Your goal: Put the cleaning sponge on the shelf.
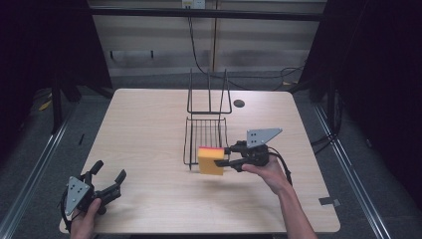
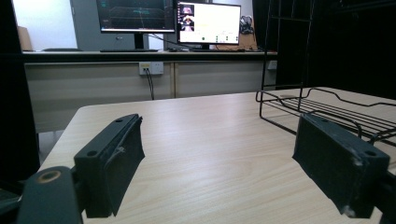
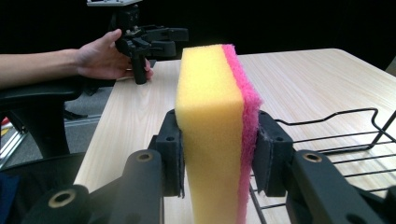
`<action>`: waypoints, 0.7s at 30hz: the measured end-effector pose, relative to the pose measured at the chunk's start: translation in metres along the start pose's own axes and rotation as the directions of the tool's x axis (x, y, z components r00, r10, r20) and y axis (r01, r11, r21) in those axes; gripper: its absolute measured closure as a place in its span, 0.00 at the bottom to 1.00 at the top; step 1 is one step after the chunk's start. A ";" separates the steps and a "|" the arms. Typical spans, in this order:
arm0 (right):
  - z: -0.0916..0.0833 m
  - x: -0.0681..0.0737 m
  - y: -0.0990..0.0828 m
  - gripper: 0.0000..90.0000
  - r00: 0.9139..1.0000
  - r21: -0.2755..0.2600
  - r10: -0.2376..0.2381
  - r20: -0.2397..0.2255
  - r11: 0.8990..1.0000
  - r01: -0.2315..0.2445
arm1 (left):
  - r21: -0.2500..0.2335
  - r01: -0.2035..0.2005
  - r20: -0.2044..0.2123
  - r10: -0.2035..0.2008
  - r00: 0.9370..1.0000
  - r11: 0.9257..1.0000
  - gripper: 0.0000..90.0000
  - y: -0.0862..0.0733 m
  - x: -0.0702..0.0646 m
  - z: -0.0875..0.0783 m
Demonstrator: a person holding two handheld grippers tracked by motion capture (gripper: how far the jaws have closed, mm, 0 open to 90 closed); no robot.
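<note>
High view: I see the light wooden table with a black wire rack standing near its centre, the rack's upright back frame at the far end and its flat grid tray toward me. My right gripper is held just beside the tray's near right corner, its jaws clamped on a yellow rectangular foam sponge with a pink scouring layer. The sponge is lifted off the table, at the tray's near edge. My left gripper sits at the near left corner of the table, well apart from the rack, jaws spread with nothing between them.

Left gripper view: both black jaws stand wide apart over bare tabletop. The wire rack lies ahead to the right. Two lit monitors stand on a counter beyond the table.

Right gripper view: the jaws press on the two broad faces of the sponge, yellow foam on one side, pink layer on the other. The rack's tray wires run just beside and below it. Farther off, a hand holds the left gripper at the table edge.
</note>
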State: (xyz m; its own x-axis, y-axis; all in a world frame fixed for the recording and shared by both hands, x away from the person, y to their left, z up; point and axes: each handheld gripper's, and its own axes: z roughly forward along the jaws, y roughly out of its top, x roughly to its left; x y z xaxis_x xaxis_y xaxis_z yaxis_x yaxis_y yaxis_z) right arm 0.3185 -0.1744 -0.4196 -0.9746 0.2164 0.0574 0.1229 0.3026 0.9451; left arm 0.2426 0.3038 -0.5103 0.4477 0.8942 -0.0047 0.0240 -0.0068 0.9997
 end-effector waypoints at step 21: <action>0.015 -0.034 0.003 0.67 0.999 -0.003 0.041 0.003 0.999 -0.041 | -0.003 0.007 0.000 -0.007 1.000 1.000 0.17 0.000 -0.001 0.000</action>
State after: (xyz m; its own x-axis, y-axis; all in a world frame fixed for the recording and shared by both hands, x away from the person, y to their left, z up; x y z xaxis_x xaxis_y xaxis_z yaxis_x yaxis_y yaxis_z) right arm 0.3553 -0.1667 -0.4235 -0.9682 0.2316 0.0947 0.1618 0.2905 0.9431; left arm 0.2424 0.3033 -0.5104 0.4474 0.8943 -0.0113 0.0241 0.0006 0.9997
